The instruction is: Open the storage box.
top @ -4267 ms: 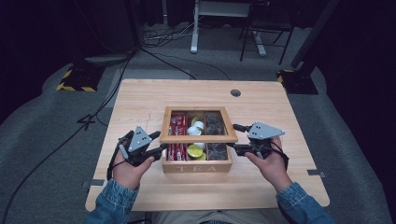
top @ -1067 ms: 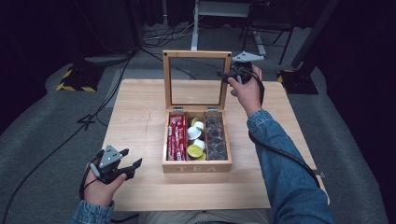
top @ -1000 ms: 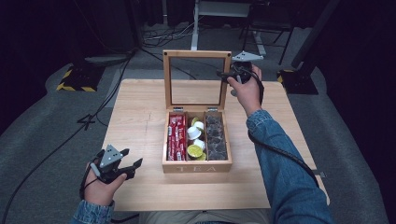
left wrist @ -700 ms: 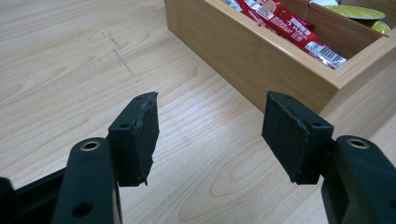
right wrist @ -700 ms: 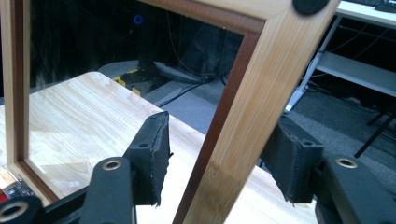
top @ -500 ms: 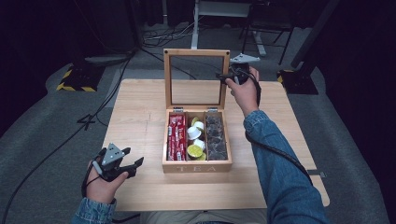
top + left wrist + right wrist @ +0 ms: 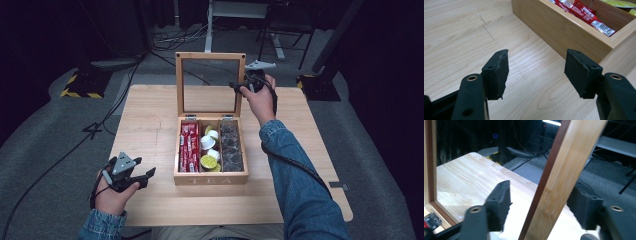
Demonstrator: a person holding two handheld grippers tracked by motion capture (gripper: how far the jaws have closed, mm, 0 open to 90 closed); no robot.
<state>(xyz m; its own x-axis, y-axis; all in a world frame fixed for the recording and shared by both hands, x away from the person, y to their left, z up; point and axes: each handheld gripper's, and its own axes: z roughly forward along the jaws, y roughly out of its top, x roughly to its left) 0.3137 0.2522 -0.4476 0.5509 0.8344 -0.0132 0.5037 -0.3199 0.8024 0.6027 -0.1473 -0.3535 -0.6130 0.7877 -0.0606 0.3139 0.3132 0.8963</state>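
Observation:
A wooden tea box (image 7: 210, 178) stands mid-table with its glass-paned lid (image 7: 210, 56) upright. Red packets (image 7: 188, 145) fill its left compartment, white and yellow pods (image 7: 209, 145) the middle, dark items (image 7: 231, 147) the right. My right gripper (image 7: 240, 86) is at the lid's right rail. In the right gripper view that rail (image 7: 566, 170) runs between the jaws of the right gripper (image 7: 541, 202). They have just been opening, and a gap shows beside the left pad. My left gripper (image 7: 145, 177) hovers open and empty over the table by the box's front left corner (image 7: 564, 32).
The light wooden table (image 7: 150, 120) has bare room left, right and in front of the box. Cables cross the grey floor behind and to the left. A yellow-and-black striped base (image 7: 80, 85) sits off the table's far left corner.
Since the earliest frame the lid has swung from flat to upright, the right hand rising with it. The left gripper has drawn back to the front left. Over the last second both hands stayed put.

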